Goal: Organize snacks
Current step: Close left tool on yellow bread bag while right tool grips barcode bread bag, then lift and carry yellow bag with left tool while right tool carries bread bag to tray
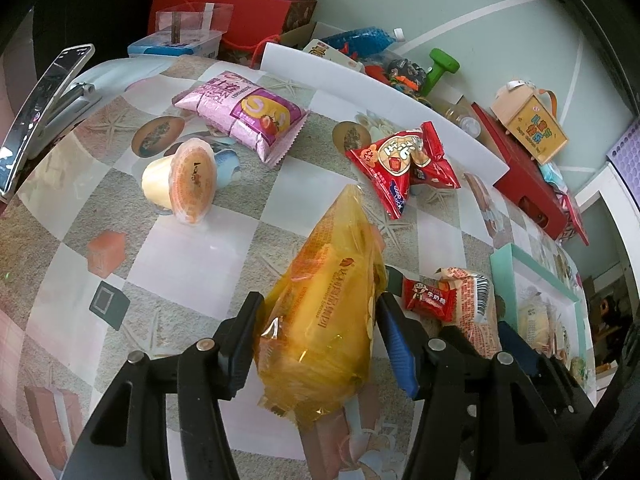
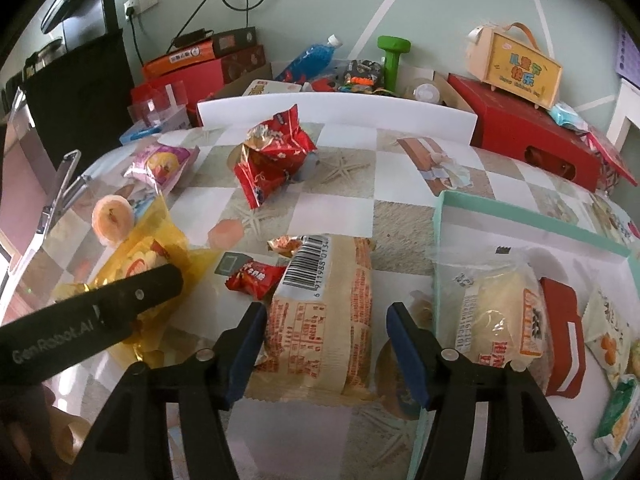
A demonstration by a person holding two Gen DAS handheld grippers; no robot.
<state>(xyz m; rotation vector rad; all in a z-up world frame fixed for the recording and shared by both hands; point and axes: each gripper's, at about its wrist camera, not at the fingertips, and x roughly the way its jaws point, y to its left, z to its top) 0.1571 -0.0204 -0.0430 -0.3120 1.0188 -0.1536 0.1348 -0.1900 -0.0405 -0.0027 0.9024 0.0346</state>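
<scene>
My left gripper is clamped on the yellow cake bag at lower centre. My right gripper stands released astride the beige wafer pack. Both look light and crinkly; I judge mid-body best.

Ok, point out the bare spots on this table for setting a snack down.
Free: the checkered cloth between the jelly cup, pink packet and red bag; also the stretch between that bag and the teal tray. Crowded: inside the tray, and around the beige packet.
</scene>
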